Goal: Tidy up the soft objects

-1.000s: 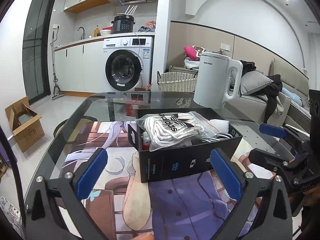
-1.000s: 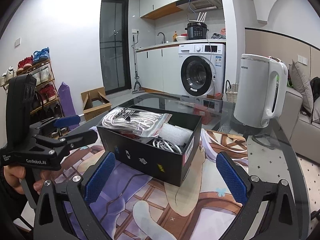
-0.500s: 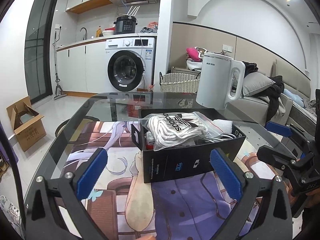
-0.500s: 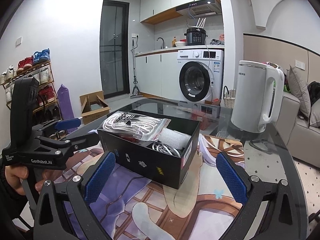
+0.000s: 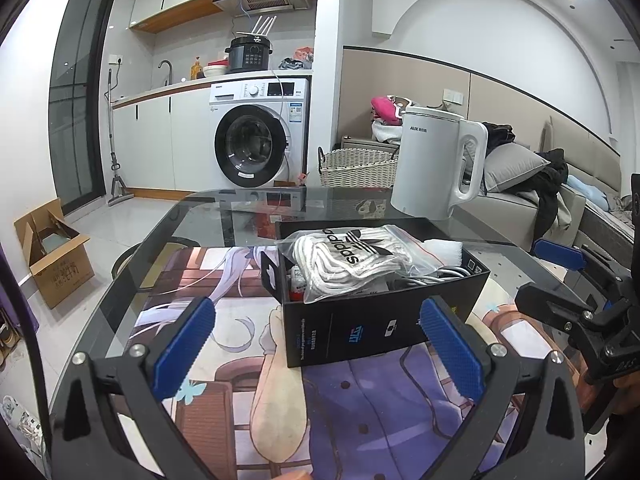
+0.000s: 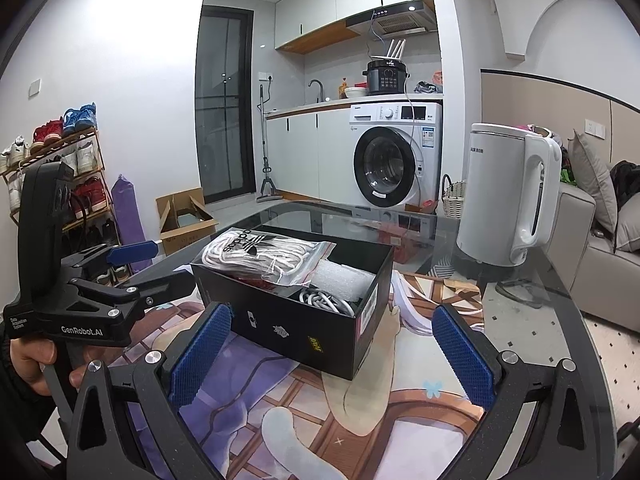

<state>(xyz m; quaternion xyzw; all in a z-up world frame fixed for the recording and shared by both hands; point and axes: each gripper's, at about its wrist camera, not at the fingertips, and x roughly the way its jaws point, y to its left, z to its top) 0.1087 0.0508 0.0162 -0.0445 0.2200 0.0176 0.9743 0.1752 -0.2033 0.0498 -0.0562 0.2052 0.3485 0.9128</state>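
1. Bag of socks (image 5: 352, 258): one clear zip bag with white socks lies on top of the things in the one black box (image 5: 376, 320), propped against the box's left end and sticking up above the rim.
2. The box stands on the picture mat (image 5: 224, 320) near the middle of the glass table (image 5: 192, 216), with one white kettle (image 5: 434, 168) at the table's far right edge, well apart from the box.
3. Also in the box: one white foam block (image 6: 340, 276) and one coil of grey cable (image 6: 324, 300), both lower than the bag.
4. The left claw (image 5: 316, 340) is spread wide and empty, hovering in front of the box's near side.
5. The right claw (image 6: 332, 352) is likewise spread and empty, facing the box's right-hand corner.
6. Progress, as I judge it: the bag is in the box but not settled flat; neither claw touches anything. Pressing the bag down, or lifting it out to sort, seems left to do.
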